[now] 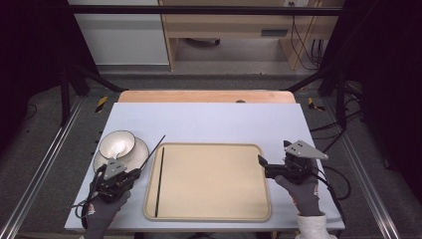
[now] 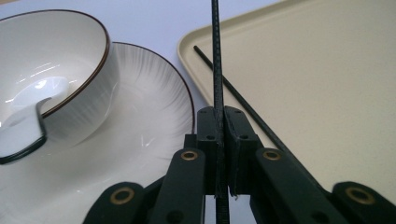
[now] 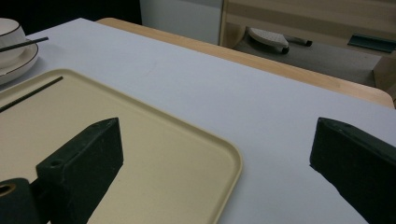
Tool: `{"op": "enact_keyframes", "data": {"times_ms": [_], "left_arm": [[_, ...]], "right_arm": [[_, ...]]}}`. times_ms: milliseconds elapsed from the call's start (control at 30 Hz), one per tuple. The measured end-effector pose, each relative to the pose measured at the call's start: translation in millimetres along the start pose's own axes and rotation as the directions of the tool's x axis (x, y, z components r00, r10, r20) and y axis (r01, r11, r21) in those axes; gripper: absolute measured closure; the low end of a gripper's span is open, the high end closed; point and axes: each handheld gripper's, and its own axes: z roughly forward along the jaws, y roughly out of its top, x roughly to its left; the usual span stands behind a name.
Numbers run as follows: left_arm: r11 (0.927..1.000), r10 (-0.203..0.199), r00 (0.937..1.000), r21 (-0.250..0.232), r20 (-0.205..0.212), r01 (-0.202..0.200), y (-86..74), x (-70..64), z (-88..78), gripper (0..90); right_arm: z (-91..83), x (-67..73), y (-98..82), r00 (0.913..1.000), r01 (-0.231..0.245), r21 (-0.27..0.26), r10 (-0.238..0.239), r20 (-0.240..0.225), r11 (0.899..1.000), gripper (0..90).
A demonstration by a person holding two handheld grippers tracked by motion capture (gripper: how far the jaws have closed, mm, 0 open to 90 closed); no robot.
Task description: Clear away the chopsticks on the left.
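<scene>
High view: left tool (image 1: 130, 174) pinching one chopstick (image 1: 153, 151), aimed up-right beside tray (image 1: 209, 211); right tool (image 1: 262, 162) spread, idle.

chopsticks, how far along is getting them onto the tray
About halfway, it seems. One chopstick already lies along the tray's left side. The left gripper is shut on the second chopstick, beside the bowl and plate. It is not yet on the tray. The right gripper is open at the tray's right edge.

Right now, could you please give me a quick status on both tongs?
Left tongs shut on chopstick. Right tongs open by tray. Second chopstick on tray.
</scene>
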Motion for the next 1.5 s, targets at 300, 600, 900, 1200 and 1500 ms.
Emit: {"op": "enact_keyframes", "data": {"times_ms": [300, 600, 900, 1200, 1500], "left_arm": [[0.999, -0.016, 0.9999, -0.041, 0.003, 0.016, 3.5, -24.0, 2.2, 85.4], [0.995, -0.065, 0.9975, -0.078, -0.028, 0.063, 5.5, -42.2, 2.9, 85.4], [0.9844, -0.146, 0.9879, -0.106, -0.051, 0.14, 7.7, -50.1, 6.3, 85.4], [0.9621, -0.241, 0.969, -0.144, -0.053, 0.232, 11.3, -63.3, 9.6, 85.4], [0.9499, -0.278, 0.9576, -0.17, -0.075, 0.262, 2.6, -81.6, 13.3, 85.3]], "right_arm": [[-2.1, -1.3, 0.7, 1.0, -0.005, -0.007, 0.005, 0.002, 1.0, 2.7], [-3.8, -2.6, 1.0, 0.9999, -0.012, -0.013, 0.012, 0.008, 1.0, 2.7], [-5.1, -2.1, 1.2, 0.9999, -0.014, -0.019, 0.014, 0.003, 1.0, 2.9], [-9.5, -3.8, 2.7, 0.9997, -0.023, -0.036, 0.023, 0.0, 0.999, 3.0], [-9.2, -3.4, 3.0, 0.9998, -0.02, -0.037, 0.02, -0.001, 0.999, 3.1]]}}
